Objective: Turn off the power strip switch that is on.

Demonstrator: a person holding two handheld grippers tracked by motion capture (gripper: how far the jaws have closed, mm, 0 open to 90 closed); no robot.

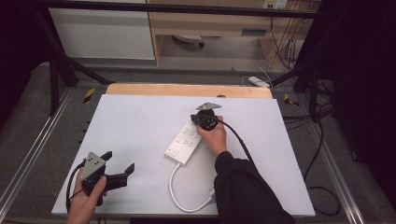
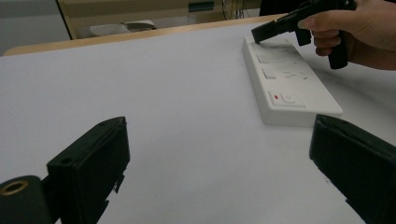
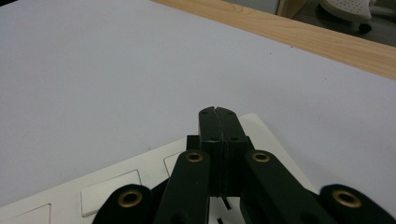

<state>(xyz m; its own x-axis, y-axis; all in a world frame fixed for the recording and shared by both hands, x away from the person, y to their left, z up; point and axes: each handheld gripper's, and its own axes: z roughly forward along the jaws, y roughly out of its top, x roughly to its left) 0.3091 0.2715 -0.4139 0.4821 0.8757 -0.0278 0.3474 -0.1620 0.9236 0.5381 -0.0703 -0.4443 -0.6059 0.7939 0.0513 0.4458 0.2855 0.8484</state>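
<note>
A white power strip [image 1: 184, 142] lies slanted on the white tabletop [image 1: 135, 121], and its white cable [image 1: 187, 205] loops toward the near edge. My right gripper [image 1: 194, 118], held in a hand, is shut with nothing between its jaws. Its tip rests on or just above the strip's far end [image 2: 261, 42]. In the right gripper view the closed gripper tip [image 3: 218, 113] sits over the power strip [image 3: 112, 191] with its switches. My left gripper [image 1: 119, 162] stands wide open at the near left, empty, facing the power strip [image 2: 289, 81] from a distance.
A wooden table edge [image 1: 187, 89] runs along the far side. A black frame surrounds the table. Black cables [image 1: 322, 154] trail on the floor at right, and another white power strip [image 1: 258, 81] lies on the floor beyond the table.
</note>
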